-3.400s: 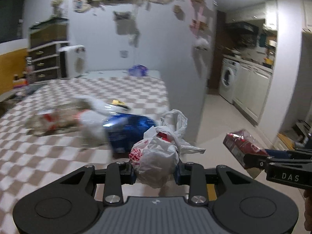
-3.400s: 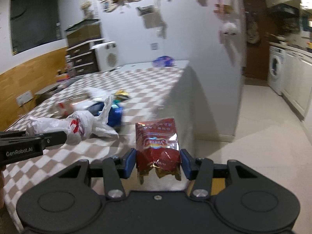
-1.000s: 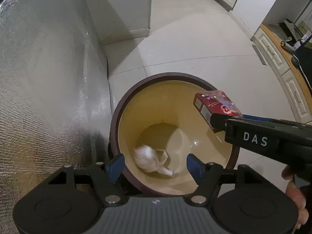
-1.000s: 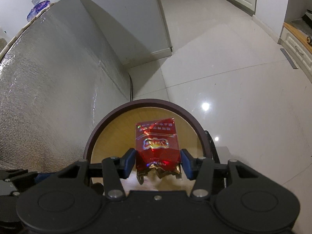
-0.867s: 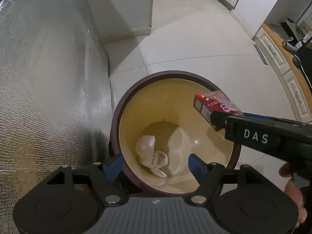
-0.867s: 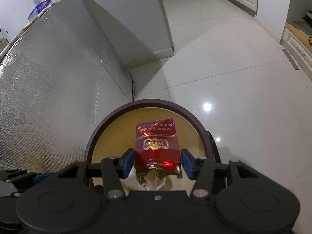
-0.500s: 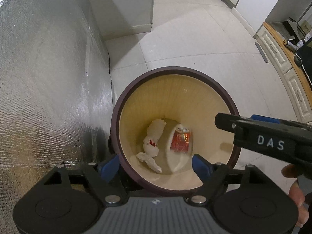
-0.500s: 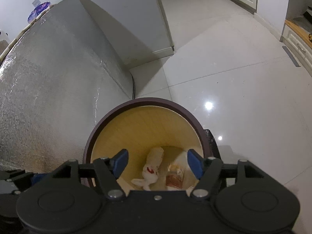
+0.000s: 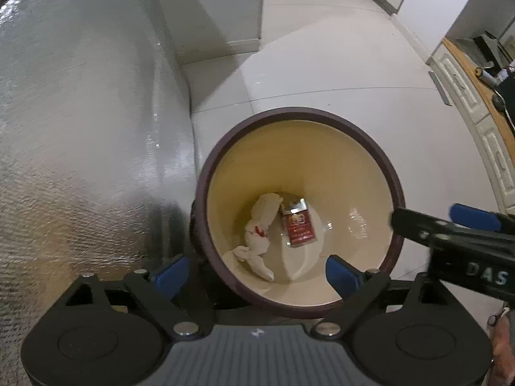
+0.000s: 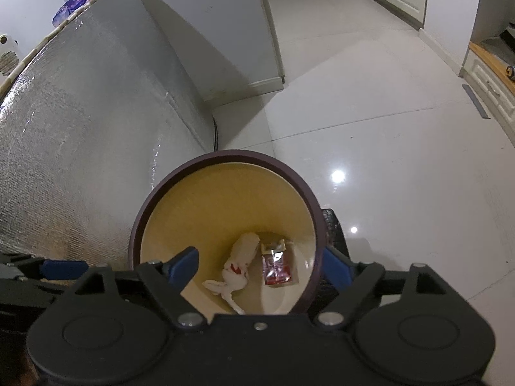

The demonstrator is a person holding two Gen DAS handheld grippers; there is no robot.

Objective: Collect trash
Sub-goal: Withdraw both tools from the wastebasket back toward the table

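Observation:
A round trash bin [image 9: 299, 114] with a dark brown rim and cream inside stands on the floor below both grippers; it also shows in the right wrist view [image 10: 225, 156]. At its bottom lie a white plastic bag [image 9: 260, 225] [image 10: 239, 263] and a red snack packet [image 9: 297, 225] [image 10: 276, 268]. My left gripper [image 9: 257, 273] is open and empty above the bin's near rim. My right gripper [image 10: 260, 265] is open and empty above the bin; its side shows at the right of the left wrist view [image 9: 450, 234].
A silver foil-covered table side [image 9: 80, 128] [image 10: 80, 144] stands close to the left of the bin. White tiled floor [image 10: 386, 128] spreads to the right and beyond. A white wall corner [image 10: 241, 32] stands behind. White cabinets [image 9: 466, 96] line the far right.
Both grippers carried trash from the table to the bin. The left let go of the white bag, then the right opened and the red packet dropped into the bin.

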